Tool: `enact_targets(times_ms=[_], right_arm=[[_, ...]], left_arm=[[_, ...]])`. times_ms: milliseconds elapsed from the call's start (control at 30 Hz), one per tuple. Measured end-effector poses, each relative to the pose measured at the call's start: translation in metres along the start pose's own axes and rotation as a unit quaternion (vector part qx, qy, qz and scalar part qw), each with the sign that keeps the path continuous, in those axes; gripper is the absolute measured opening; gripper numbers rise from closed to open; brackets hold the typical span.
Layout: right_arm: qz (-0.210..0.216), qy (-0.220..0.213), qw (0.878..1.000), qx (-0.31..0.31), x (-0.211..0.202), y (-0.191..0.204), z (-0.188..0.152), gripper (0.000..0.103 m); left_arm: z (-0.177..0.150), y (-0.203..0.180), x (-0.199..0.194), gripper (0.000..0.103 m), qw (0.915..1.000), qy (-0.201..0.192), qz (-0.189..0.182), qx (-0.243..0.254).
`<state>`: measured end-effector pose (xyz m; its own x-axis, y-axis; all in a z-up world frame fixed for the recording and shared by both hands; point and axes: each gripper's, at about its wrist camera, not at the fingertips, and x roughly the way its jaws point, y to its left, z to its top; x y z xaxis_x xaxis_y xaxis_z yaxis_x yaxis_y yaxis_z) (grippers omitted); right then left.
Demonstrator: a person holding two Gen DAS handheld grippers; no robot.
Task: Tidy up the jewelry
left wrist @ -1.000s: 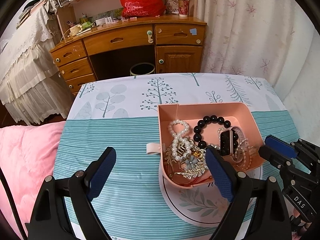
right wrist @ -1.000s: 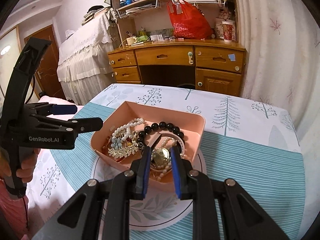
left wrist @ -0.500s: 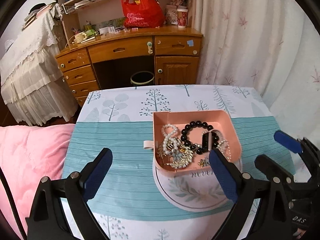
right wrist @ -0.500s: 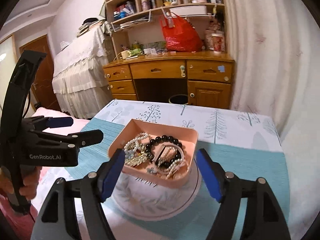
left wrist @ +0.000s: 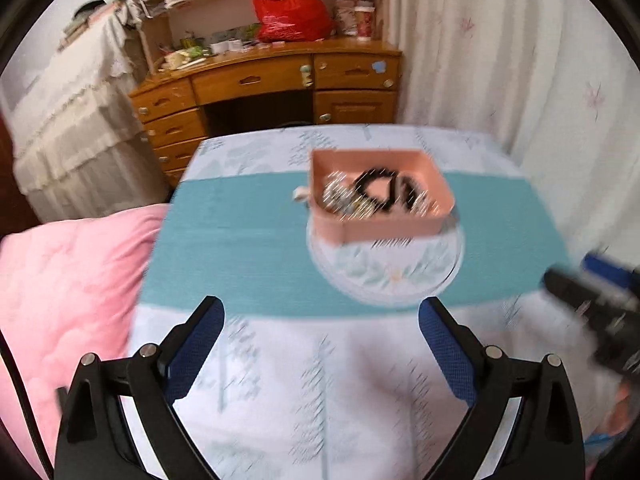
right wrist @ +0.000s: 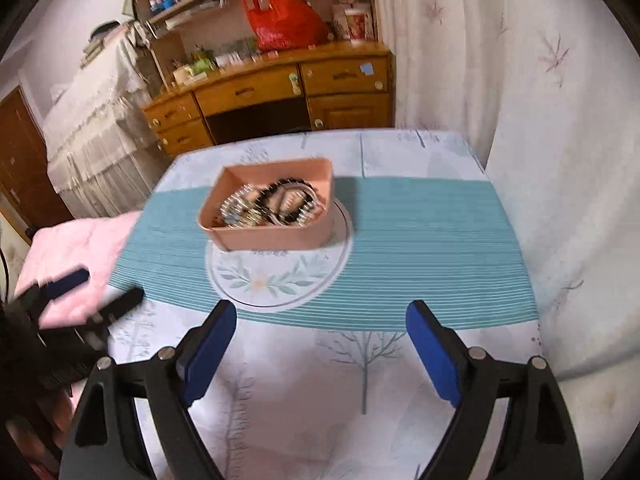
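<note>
Left wrist view: the left gripper (left wrist: 322,330), jaws spread wide and empty, now sits farther back from the peach plastic tray (left wrist: 384,234) of tangled bead and pearl jewelry (left wrist: 372,196) than half a second ago. The tray rests on a round white floral-print plate (left wrist: 396,278) on the teal-striped tablecloth (left wrist: 240,248). The right gripper (right wrist: 320,332), likewise wide open and holding nothing, has also pulled back from the tray.

Bare tablecloth is lying open between both wide-spread grippers and the pink tray (right wrist: 276,236), which is standing alone mid-surface (right wrist: 420,380) on a round mat (right wrist: 280,280).
</note>
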<state>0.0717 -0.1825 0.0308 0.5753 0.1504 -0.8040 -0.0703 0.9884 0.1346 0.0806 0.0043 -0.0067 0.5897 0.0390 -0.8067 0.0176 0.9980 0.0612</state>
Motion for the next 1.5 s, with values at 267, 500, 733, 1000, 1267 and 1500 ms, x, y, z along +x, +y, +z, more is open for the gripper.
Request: enact_targets(times_ms=[267, 500, 733, 1000, 1267, 1500], right_arm=[[0.002, -0.002, 1.0, 0.007, -0.033, 0.01, -0.054, 0.088], [0.019, 0.008, 1.0, 0.018, -0.047, 0.009, -0.092, 0.088], [0.004, -0.007, 1.0, 0.018, -0.06, 0.011, -0.105, 0.088], [0.011, -0.026, 1.0, 0.004, -0.067, 0.018, -0.105, 0.088], [0.034, -0.023, 0.999, -0.008, -0.064, 0.027, -0.104, 0.088], [0.036, -0.018, 0.999, -0.009, -0.06, 0.03, -0.103, 0.088]], left_arm=[[-0.047, 0.01, -0.028, 0.102, 0.9991, 0.014, 0.021, -0.035], [-0.066, -0.004, -0.044, 0.102, 0.9988, -0.01, -0.021, -0.043], [-0.071, -0.018, -0.056, 0.102, 0.9993, -0.026, -0.015, -0.023], [-0.076, -0.017, -0.061, 0.102, 0.9989, -0.028, -0.031, -0.022], [-0.08, -0.016, -0.061, 0.102, 0.999, -0.028, -0.023, -0.026], [-0.079, -0.012, -0.06, 0.102, 0.999, -0.026, -0.024, -0.028]])
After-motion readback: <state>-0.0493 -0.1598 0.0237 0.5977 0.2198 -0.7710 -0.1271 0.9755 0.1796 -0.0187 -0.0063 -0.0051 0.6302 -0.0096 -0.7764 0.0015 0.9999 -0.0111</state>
